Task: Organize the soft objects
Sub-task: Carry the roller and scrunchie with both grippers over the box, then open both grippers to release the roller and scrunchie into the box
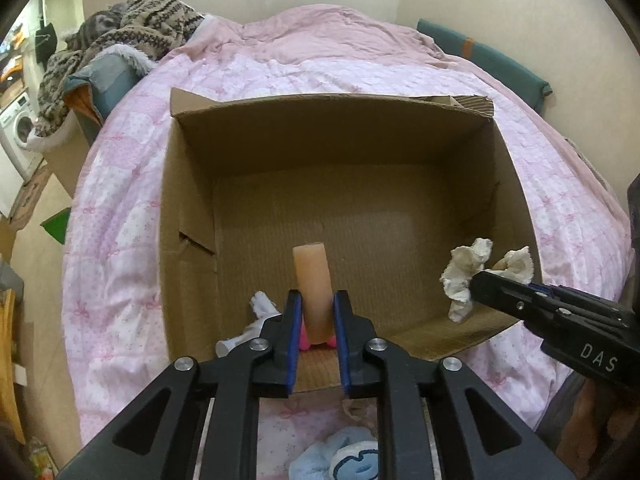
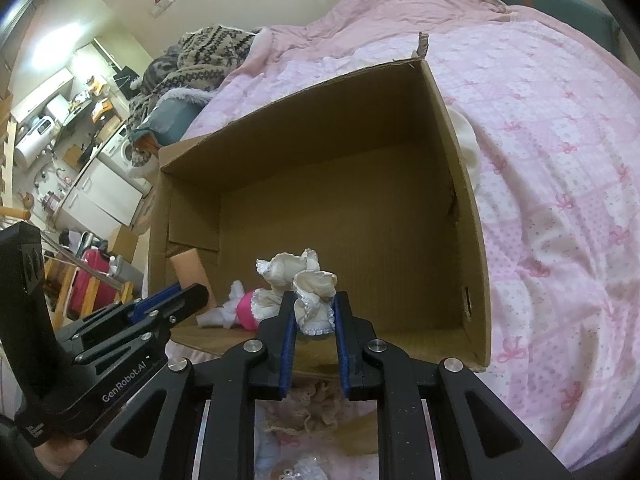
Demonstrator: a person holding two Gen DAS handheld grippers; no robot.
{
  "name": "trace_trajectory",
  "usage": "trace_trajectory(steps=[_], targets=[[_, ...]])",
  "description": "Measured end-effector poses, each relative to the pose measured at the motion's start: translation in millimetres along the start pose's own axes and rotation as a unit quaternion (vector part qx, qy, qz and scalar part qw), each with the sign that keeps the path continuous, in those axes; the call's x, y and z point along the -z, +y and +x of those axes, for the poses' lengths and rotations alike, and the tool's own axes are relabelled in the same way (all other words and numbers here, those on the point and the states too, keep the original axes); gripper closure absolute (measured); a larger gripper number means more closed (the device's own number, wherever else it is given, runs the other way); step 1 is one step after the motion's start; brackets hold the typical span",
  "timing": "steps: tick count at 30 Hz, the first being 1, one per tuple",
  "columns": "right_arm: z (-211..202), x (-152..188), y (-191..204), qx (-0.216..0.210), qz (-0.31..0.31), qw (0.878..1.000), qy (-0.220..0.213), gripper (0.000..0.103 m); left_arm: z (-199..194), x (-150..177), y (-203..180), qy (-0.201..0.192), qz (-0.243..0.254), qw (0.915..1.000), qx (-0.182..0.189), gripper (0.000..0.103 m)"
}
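An open cardboard box (image 1: 192,184) lies on a pink quilted bed. My left gripper (image 1: 316,300) is shut on a peach foam cylinder (image 1: 312,276) and holds it over the box's near edge. A pink and white soft toy (image 1: 260,312) lies inside the box just below it. My right gripper (image 2: 314,300) is shut on a cream frilly cloth (image 2: 308,280) above the box's near side. That cloth (image 1: 466,272) and the right gripper also show at the right in the left wrist view. The left gripper (image 2: 188,292) shows at the left in the right wrist view.
A light blue plush (image 1: 340,456) and cream lace fabric (image 2: 312,408) lie on the bed before the box. A patterned knit blanket (image 1: 120,32) is piled at the bed's far left. A white soft item (image 2: 466,136) lies beyond the box's right wall.
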State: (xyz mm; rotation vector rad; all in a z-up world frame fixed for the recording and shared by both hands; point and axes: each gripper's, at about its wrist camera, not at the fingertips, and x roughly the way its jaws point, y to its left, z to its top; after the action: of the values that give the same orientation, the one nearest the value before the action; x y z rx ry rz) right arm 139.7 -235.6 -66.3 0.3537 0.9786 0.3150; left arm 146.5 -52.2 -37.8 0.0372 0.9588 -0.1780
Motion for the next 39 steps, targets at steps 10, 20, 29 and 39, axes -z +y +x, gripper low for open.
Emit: trace_trajectory(steps=[10, 20, 29, 39], targets=[[-13.1, 0.4, -3.7, -0.010, 0.012, 1.000, -0.019, 0.061, -20.2, -5.3, 11.9, -0.021, -0.032, 0.9991, -0.019, 0.035], [-36.9, 1.0, -9.9, -0.020, 0.026, 0.998, -0.057, 0.024, -38.6, -5.4, 21.8, -0.029, -0.049, 0.9980, -0.030, 0.034], [-48.1, 5.5, -11.4, -0.012, 0.025, 0.998, -0.064, 0.024, -59.6, 5.9, 33.1, -0.038, -0.062, 0.9957, -0.056, 0.034], [-62.3, 16.2, -3.9, 0.002, 0.010, 0.998, -0.065, 0.024, -78.5, 26.9, 56.1, -0.033, -0.092, 0.9924, -0.076, 0.034]])
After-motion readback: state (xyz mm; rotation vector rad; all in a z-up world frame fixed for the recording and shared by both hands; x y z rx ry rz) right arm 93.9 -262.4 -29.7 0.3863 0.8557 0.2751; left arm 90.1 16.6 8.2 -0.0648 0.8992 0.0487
